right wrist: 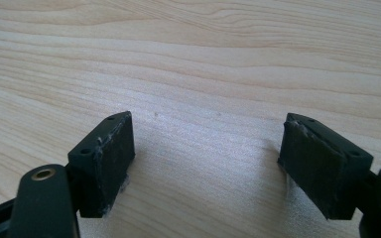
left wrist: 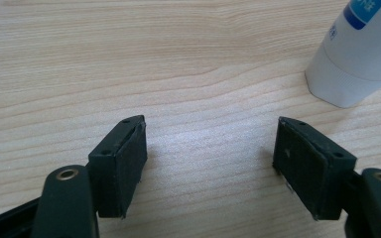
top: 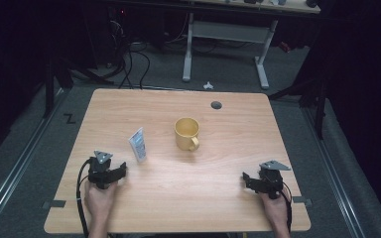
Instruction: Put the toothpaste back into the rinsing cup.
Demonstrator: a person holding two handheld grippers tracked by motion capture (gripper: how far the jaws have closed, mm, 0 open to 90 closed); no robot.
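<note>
Nothing is in hand yet. The left gripper (top: 120, 171) rests low on the table (top: 213, 193) with its jaws spread wide and bare wood between them; in the left gripper view its pads (left wrist: 129, 163) touch nothing. The tube (top: 138, 144) stands on its cap just ahead of that gripper and a little to its right, apart from the jaws; in the left gripper view the tube (left wrist: 357, 54) shows past the right jaw, tilted. The mug (top: 187, 133) stands upright farther ahead and to the right of the tube, handle toward the person, with nothing seen inside.

The right gripper (top: 246, 179) lies well off to the mug's near right, jaws also wide and empty, over plain wood.

Judging by how things lie, the work is at its start: the tube is untouched, and reaching, gripping and moving it, likely to the mug, all remain.
</note>
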